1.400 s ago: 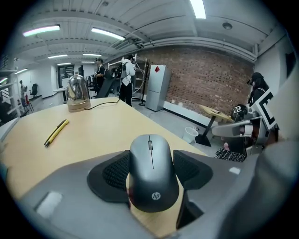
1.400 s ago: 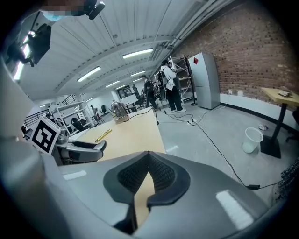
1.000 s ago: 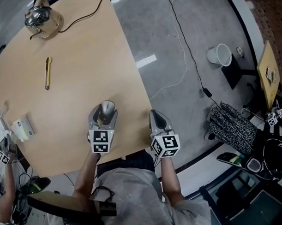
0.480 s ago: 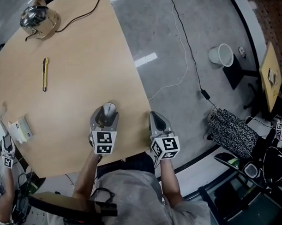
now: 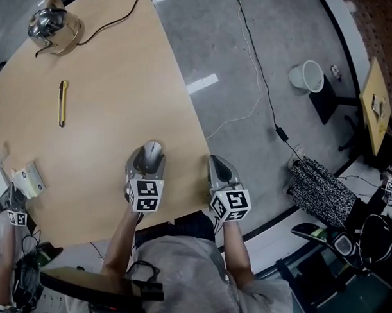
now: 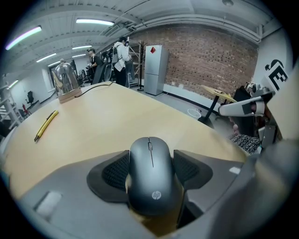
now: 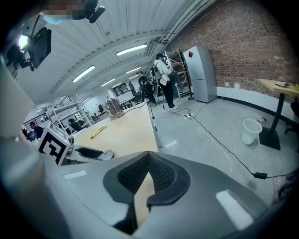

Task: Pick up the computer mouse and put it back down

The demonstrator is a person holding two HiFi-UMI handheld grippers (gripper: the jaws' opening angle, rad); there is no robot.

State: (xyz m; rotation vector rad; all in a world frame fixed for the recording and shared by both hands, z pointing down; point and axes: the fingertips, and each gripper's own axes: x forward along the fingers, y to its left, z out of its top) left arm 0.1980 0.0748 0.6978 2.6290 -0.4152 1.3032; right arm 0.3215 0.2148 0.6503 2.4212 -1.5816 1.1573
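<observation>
- The left gripper (image 5: 146, 165) is clasping the grey computer mouse (image 6: 150, 173) by its two long sides, near the front edge of the wooden table (image 5: 109, 79); whether the mouse is resting or lifted is unclear.
- The right gripper (image 7: 147, 175) is staying pinched together on nothing.
- The mouse is probably light and rigid, with a smooth, slippery shell, so gripping low on the flanks seems safest.
</observation>
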